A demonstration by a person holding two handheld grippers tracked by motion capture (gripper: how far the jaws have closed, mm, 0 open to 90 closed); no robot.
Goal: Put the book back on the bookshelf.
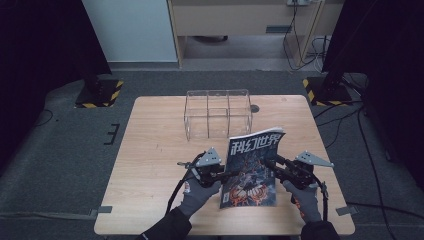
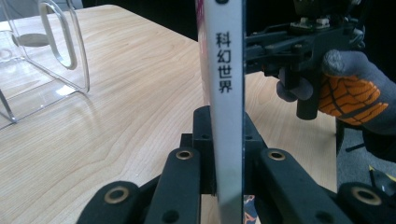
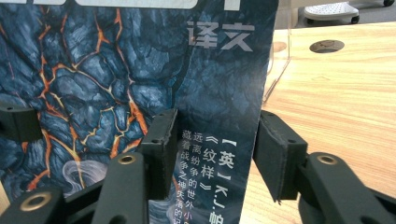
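Gripping magazine [image 1: 251, 167] (upright) — left claw [image 1: 231, 173].

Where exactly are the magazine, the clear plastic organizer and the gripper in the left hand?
magazine [image 1: 252, 170]: high view, middle of its front cover.
clear plastic organizer [image 1: 218, 101]: high view, middle of its far rim.
left gripper [image 1: 235, 173]: high view, at its fingertips, clamped on the magazine's spine edge.

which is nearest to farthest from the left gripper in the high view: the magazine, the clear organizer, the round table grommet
1. Magazine: clamped in the left gripper, to its right.
2. Clear organizer: farther up the table, past the gripper.
3. Round table grommet: just beyond the organizer's right end, toward the far edge.
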